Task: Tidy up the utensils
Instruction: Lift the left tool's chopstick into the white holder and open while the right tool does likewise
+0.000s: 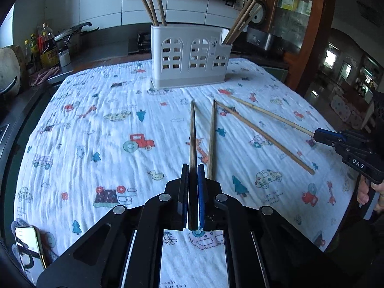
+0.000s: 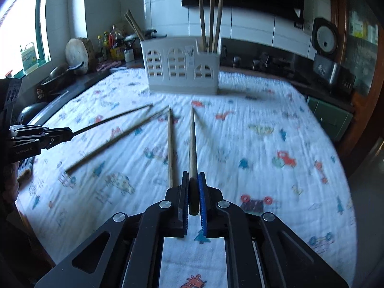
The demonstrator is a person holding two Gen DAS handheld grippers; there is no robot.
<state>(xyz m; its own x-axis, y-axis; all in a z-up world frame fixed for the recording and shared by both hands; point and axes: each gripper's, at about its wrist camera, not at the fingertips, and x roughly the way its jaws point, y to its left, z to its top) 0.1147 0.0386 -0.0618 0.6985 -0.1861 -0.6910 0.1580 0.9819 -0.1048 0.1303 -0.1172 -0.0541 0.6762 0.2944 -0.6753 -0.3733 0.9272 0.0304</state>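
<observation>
Covering table: printed cloth (image 1: 100, 124); tiled wall (image 1: 192, 7), cluttered counter (image 2: 276, 66) behind.

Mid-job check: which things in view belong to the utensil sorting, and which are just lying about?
Job:
- left gripper shut on one chopstick
- right gripper shut on another chopstick
- two loose chopsticks on the cloth
- white utensil holder, chopsticks already standing in both ends

Lying about:
- phone
- bottles
- round wooden block
- pan
</observation>
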